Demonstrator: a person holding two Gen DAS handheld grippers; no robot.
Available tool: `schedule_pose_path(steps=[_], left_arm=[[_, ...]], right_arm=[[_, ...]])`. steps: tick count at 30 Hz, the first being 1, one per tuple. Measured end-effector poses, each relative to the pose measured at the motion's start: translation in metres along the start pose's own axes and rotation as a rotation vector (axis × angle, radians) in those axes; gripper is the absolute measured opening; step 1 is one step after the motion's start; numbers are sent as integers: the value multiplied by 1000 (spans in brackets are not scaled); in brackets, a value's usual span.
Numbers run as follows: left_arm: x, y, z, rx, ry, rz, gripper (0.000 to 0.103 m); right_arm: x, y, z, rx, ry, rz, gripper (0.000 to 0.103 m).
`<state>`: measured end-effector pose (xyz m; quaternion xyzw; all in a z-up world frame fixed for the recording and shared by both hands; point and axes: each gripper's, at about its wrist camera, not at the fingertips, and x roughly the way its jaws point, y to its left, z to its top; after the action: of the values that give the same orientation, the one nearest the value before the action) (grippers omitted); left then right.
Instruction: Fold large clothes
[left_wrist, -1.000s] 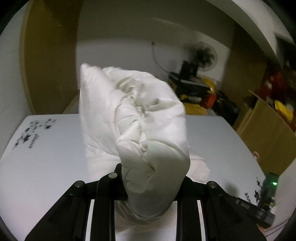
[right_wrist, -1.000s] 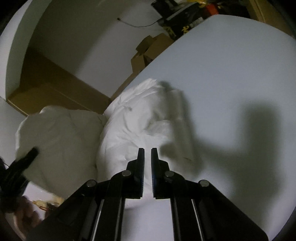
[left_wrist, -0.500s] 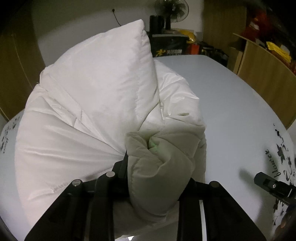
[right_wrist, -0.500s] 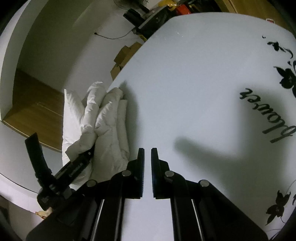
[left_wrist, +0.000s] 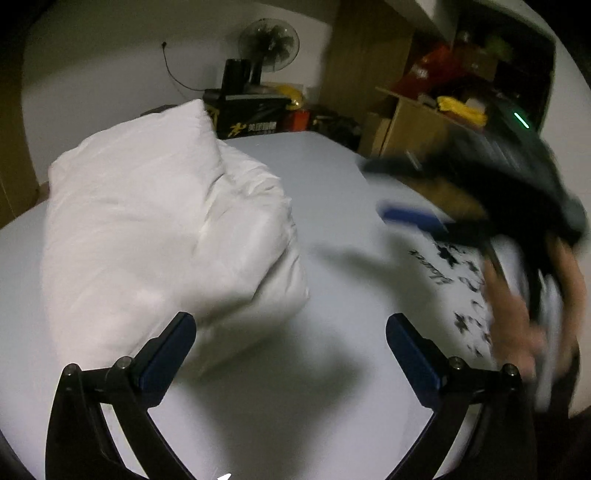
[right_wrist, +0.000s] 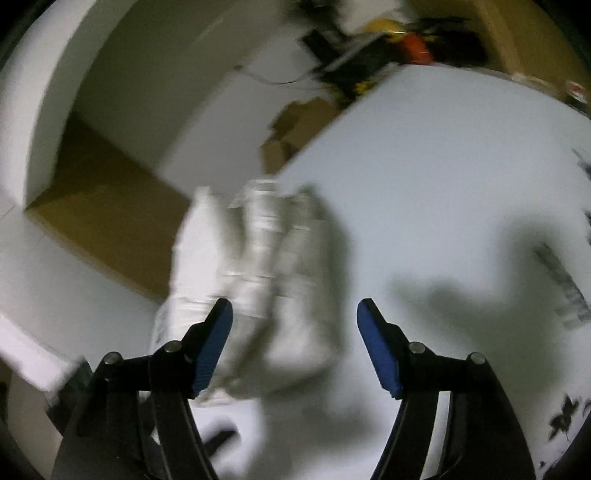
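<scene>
The white padded garment lies bundled and puffy on the pale table, and everything else is best placed from that bundle; one corner of it stands up toward the far wall, the bulk slumps toward the near edge. The left gripper sits at the near side of the bundle with its jaws spread wide, having just been opening; nothing is between them but bare tabletop, and its left finger lies just beside the bundle's lower edge (whether it touches the cloth I cannot tell). To the right of the bundle, well apart from it, the right gripper shows as a dark blur with a green light on its body, a hand smeared beneath it over the black flower print on the table.

From the right wrist view the bundle is blurred and lies ahead and a little left; the right gripper has its jaws apart, also just opened, with no cloth pinched, only the bundle's near end seen behind the gap. Beyond the bundle stand a fan and a black box; cardboard boxes sit off its far right.
</scene>
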<state>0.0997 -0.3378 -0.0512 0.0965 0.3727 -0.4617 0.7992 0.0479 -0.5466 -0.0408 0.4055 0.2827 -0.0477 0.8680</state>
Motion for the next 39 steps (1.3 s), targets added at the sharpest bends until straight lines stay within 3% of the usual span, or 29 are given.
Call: schedule_pose_path(steps=[3, 7, 11, 13, 17, 20, 22, 25, 27, 28, 29, 33, 35, 37, 39], left_arm=[[-27, 25, -14, -67, -18, -11, 103], [-58, 66, -30, -198, -60, 17, 103], [-82, 105, -41, -307, -88, 26, 103], [-92, 108, -53, -332, -91, 17, 103], [-96, 122, -62, -362, -90, 0, 103], [-95, 125, -62, -370, -89, -20, 103], [-94, 124, -62, -367, -94, -29, 103], [-100, 125, -64, -370, -96, -47, 103], [-103, 123, -67, -370, -96, -56, 103], [-105, 123, -69, -371, -96, -54, 103], [-107, 126, -71, -376, -97, -47, 103], [-114, 142, -80, -421, -102, -25, 103], [-115, 151, -82, -453, -105, -13, 103], [-112, 160, -83, -492, -102, -13, 103], [-111, 164, -83, -512, -94, -13, 103]], right_arm=[[24, 45, 23, -111, 60, 67, 71], [85, 88, 50, -191, 173, 81, 72], [151, 87, 59, -182, 314, -54, 72], [173, 81, 50, -190, 406, -63, 72], [169, 92, 28, -296, 493, -45, 71], [163, 105, 11, -464, 560, -71, 72], [172, 107, 7, -511, 567, -108, 72], [184, 114, 14, -473, 519, -127, 71], [187, 117, 15, -461, 501, -102, 48], [186, 115, 13, -452, 516, -89, 24], [185, 113, 14, -424, 538, -60, 13], [140, 104, 29, -342, 441, 50, 9], [123, 90, 28, -333, 375, 56, 9], [144, 56, 16, -270, 416, -23, 10], [165, 17, 7, -115, 446, 68, 11]])
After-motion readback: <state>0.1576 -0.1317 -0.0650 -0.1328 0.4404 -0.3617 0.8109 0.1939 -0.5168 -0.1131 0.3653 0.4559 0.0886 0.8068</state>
